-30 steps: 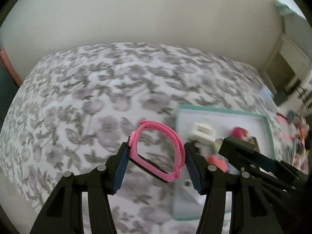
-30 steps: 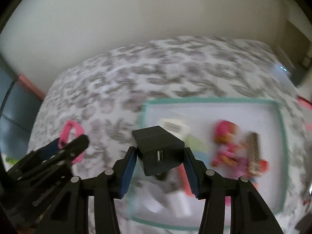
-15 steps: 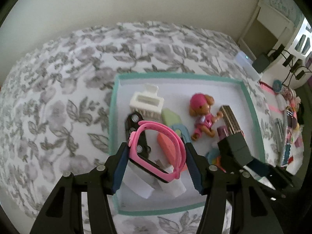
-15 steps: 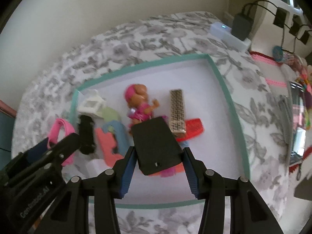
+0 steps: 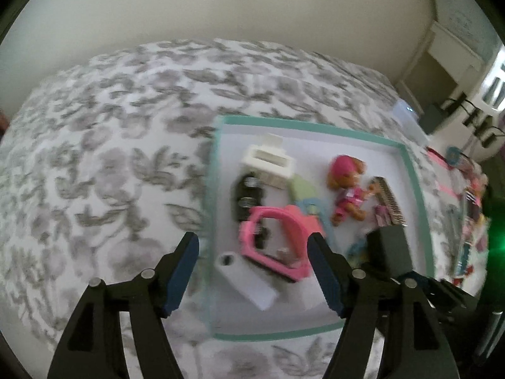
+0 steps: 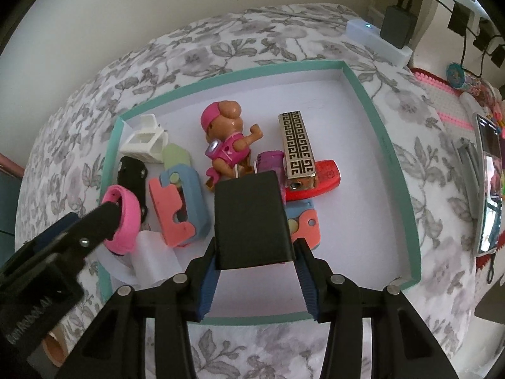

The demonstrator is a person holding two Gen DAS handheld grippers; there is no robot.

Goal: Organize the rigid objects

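My left gripper (image 5: 252,271) is opening to drop the pink rubber wristband (image 5: 274,243) among the toys in the teal-rimmed white tray (image 6: 380,132), while my right gripper (image 6: 255,273) pinches the black rectangular charger block (image 6: 251,219) above it, awaiting placement.

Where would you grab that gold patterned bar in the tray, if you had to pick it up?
Judging by its shape, across its two long sides near the middle, coming down from above. The gold patterned bar lies flat in the tray, long and narrow; its right side is clear, while the purple piece crowds its left near end.
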